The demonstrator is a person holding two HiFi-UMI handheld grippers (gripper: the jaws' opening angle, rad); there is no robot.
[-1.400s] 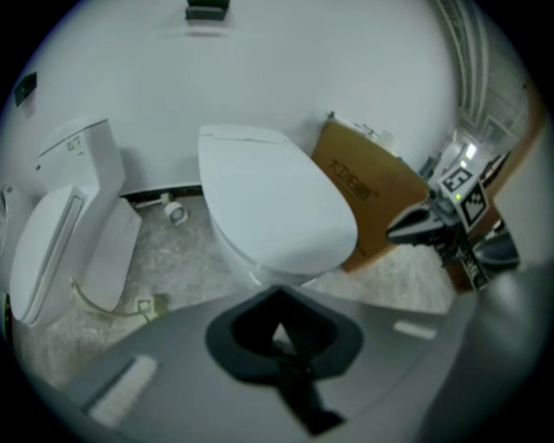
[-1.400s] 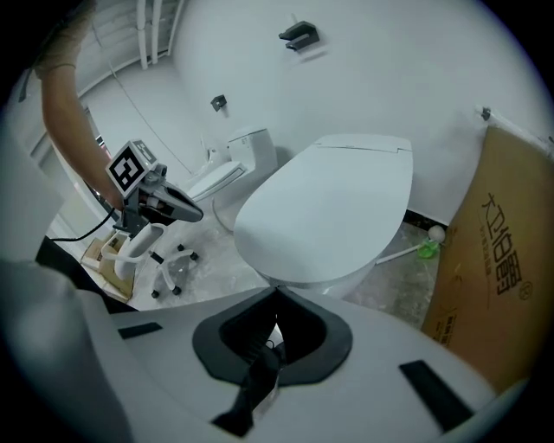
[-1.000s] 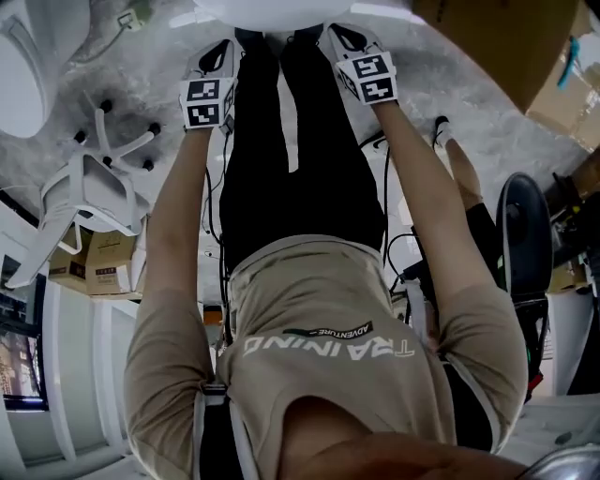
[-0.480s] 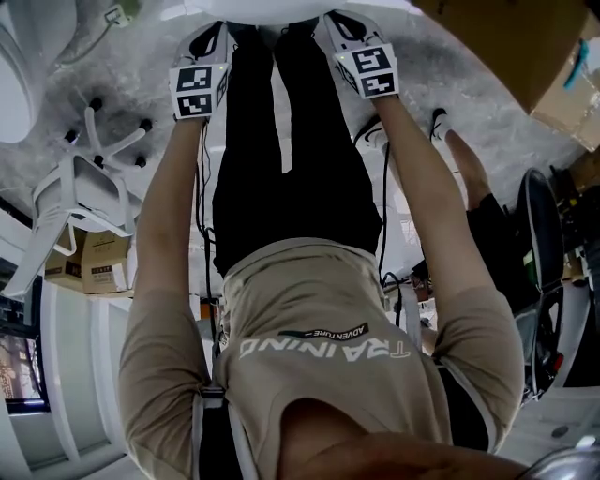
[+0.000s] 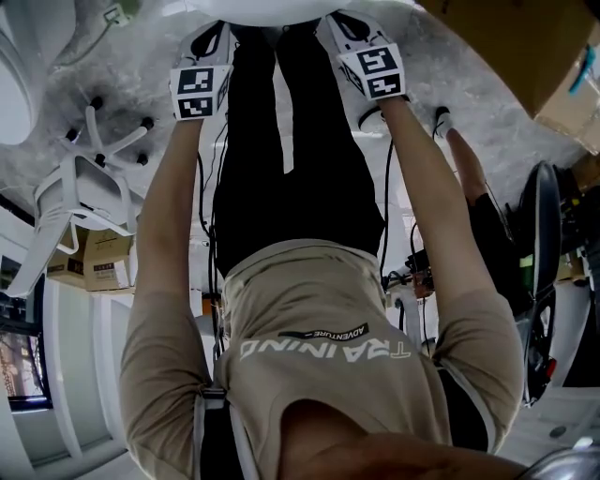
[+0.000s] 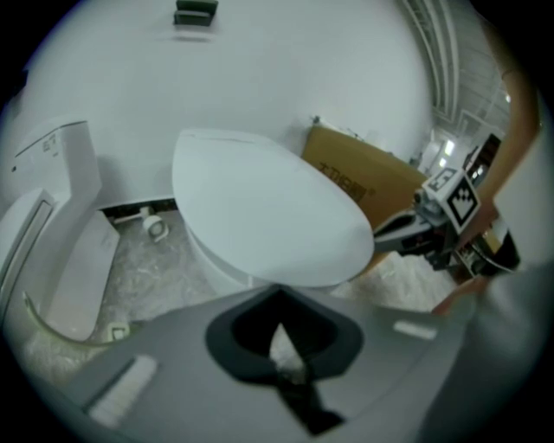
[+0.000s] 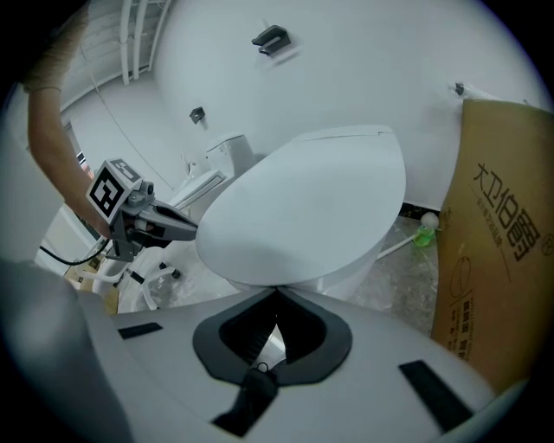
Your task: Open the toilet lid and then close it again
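Overhead, the left gripper [image 5: 214,42] and right gripper [image 5: 339,30] flank the near rim of the lid [image 5: 281,7]. The left gripper view shows jaws together, empty, at the lowered lid's rim. The right gripper view shows the same. Lifting likely needs both tips under the rim, raised evenly.

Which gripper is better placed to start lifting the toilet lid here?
Right, narrowly. Both the right gripper and the left gripper have tongs shut at the front rim of the closed toilet lid; in the head view the right seems to reach further under it.
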